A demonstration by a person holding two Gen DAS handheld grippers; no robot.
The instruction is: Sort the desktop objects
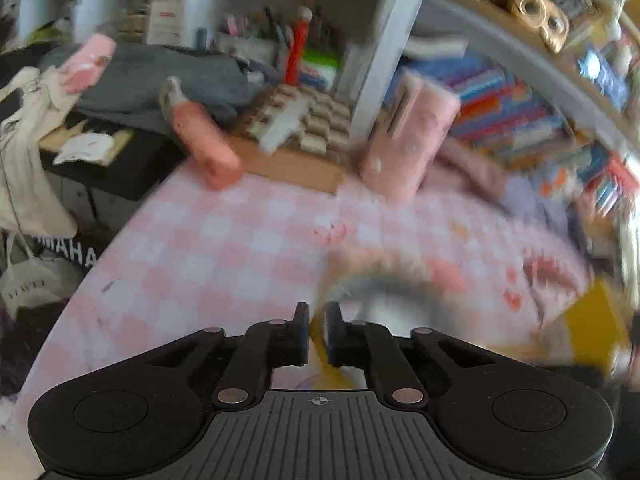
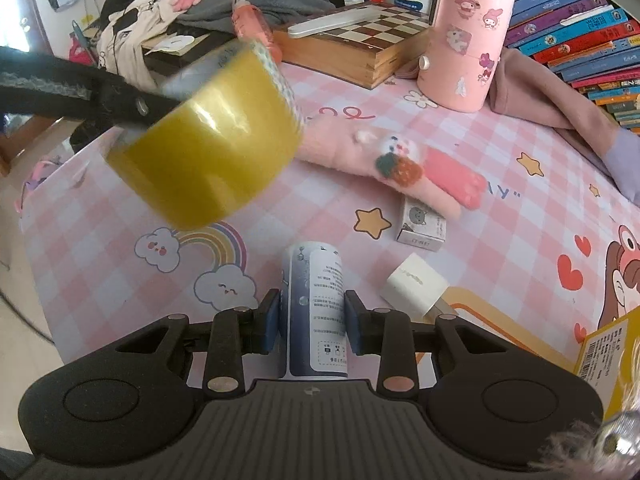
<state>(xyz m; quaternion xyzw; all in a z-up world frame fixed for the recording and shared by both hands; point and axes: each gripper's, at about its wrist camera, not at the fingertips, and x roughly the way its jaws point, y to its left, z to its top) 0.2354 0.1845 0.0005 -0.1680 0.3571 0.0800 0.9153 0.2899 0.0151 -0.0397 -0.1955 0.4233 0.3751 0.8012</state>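
In the right wrist view a yellow-brown tape roll [image 2: 208, 148] hangs above the pink checked tablecloth [image 2: 120, 240], gripped at its rim by my left gripper, one black finger [image 2: 120, 98] reaching in from the left. In the blurred left wrist view, my left gripper [image 1: 318, 312] is shut on the tape roll's wall [image 1: 319, 340]. My right gripper [image 2: 312, 316] is shut on a blue-and-white printed can [image 2: 316, 280], which lies lengthwise between the pads.
A pink knitted glove [image 2: 400, 160], a small cat-printed box [image 2: 422, 224] and a white block [image 2: 414, 284] lie mid-table. Behind stand a pink sticker-covered canister [image 2: 464, 36], a chessboard box [image 2: 360, 40] and stacked books [image 2: 580, 32]. A yellow box [image 2: 608, 344] sits near right.
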